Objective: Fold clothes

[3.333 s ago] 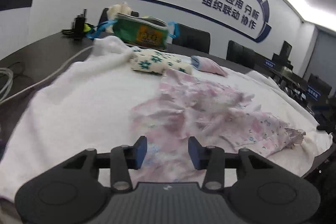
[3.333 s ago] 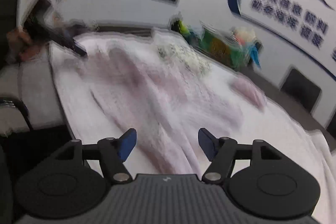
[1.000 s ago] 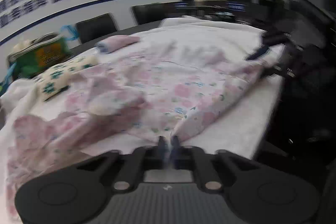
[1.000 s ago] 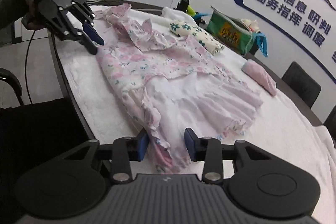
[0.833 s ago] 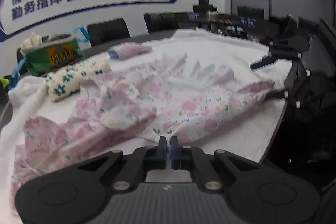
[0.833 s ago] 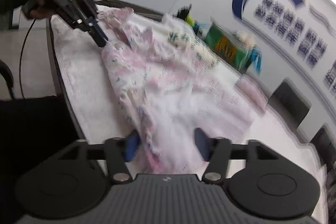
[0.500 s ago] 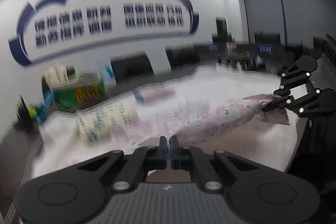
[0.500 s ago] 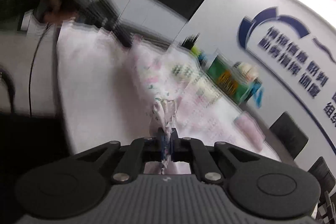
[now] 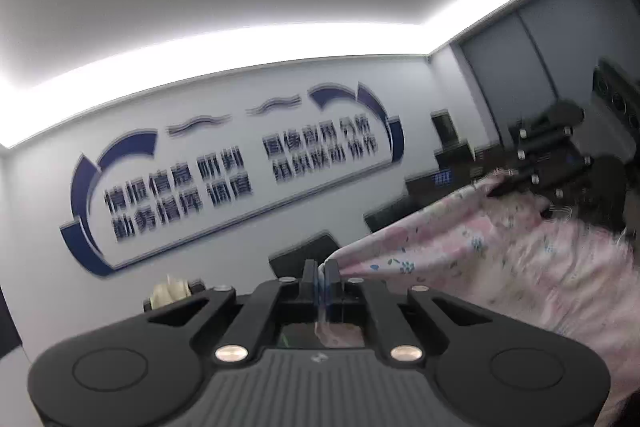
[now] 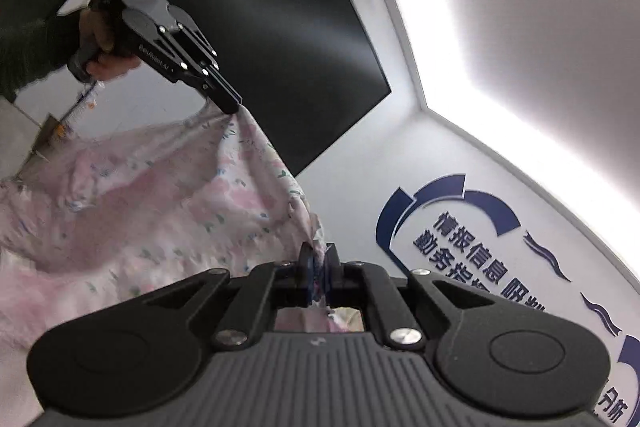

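Observation:
A pink floral garment (image 9: 500,247) hangs stretched in the air between my two grippers. My left gripper (image 9: 322,269) is shut on one corner of the cloth. In the right wrist view the same gripper (image 10: 232,105) shows at the upper left, pinching the garment (image 10: 160,211) in a person's hand (image 10: 106,47). My right gripper (image 10: 318,257) is shut on the opposite corner, and it shows at the far right of the left wrist view (image 9: 508,187). The cloth sags between the two grips and its lower part drops out of view.
A wall with a blue sign (image 9: 224,183) faces the left wrist view, with dark chairs (image 9: 308,257) below it. A large dark screen (image 10: 288,39) fills the wall behind the left gripper. The table is out of view.
Both grippers have risen from the table, lifting the garment into the air. The right gripper's jaws closed on the cloth's edge. The views now point at walls and ceiling.

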`<state>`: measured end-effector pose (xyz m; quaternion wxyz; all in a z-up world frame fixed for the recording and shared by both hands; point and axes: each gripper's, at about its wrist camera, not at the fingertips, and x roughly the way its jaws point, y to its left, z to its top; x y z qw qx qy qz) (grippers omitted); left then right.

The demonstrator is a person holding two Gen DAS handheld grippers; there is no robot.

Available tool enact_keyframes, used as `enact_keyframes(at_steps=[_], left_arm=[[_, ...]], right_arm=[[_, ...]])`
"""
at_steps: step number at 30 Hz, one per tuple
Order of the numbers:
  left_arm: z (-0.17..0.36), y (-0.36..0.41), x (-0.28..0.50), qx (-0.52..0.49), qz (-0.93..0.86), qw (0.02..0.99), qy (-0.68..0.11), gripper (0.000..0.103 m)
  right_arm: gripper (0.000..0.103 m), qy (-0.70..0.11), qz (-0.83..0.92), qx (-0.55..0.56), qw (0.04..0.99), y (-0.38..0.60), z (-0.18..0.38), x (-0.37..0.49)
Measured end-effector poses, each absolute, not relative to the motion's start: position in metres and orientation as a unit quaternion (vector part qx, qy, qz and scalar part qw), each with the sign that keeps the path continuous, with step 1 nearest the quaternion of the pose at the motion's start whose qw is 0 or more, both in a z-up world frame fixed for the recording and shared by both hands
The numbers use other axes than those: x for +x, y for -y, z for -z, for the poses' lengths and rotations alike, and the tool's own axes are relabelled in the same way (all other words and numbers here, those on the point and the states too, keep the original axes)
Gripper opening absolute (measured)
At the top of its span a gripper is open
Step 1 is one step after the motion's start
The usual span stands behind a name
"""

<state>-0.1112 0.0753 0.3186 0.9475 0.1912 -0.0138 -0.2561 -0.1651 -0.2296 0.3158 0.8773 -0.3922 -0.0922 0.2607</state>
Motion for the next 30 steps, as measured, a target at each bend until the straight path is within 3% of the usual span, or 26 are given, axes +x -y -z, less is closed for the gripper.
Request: enact_keyframes(at_steps=[5, 13, 16, 18, 21, 25, 28, 29, 30], left_arm=[[-0.314, -0.062, -0.049, 0.209, 0.224, 0.951, -0.028, 0.002], [-0.370, -0.076, -0.102, 0.211, 0.207, 0.952, 0.080, 0.001], [-0.353, -0.082, -0.131, 0.195, 0.228, 0.950, 0.084, 0.001], [-0.314, -0.083, -0.140, 0.188, 0.243, 0.951, 0.048, 0.001], [-0.227, -0.075, -0.145, 0.170, 0.267, 0.947, -0.046, 0.006], [-0.107, -0.058, -0.127, 0.141, 0.307, 0.920, -0.197, 0.008], [-0.054, -0.043, -0.108, 0.149, 0.322, 0.897, -0.263, 0.009], [-0.052, -0.037, -0.103, 0.177, 0.323, 0.890, -0.268, 0.019], [-0.051, -0.028, -0.100, 0.208, 0.323, 0.884, -0.266, 0.028]], right_arm=[[0.004, 0.047, -0.238, -0.399, 0.884, 0.226, -0.301, -0.088], [0.004, 0.137, -0.200, -0.418, 0.876, 0.220, -0.322, -0.104], [0.004, 0.139, -0.188, -0.423, 0.876, 0.226, -0.311, -0.132], [0.004, 0.121, -0.199, -0.428, 0.873, 0.228, -0.291, -0.149], [0.004, 0.033, -0.265, -0.452, 0.851, 0.221, -0.238, -0.175], [0.007, -0.189, -0.311, -0.548, 0.753, 0.211, -0.128, -0.193], [0.011, -0.306, -0.285, -0.540, 0.730, 0.230, -0.078, -0.189], [0.021, -0.310, -0.273, -0.524, 0.745, 0.239, -0.076, -0.188], [0.049, -0.296, -0.271, -0.504, 0.764, 0.238, -0.082, -0.187]])
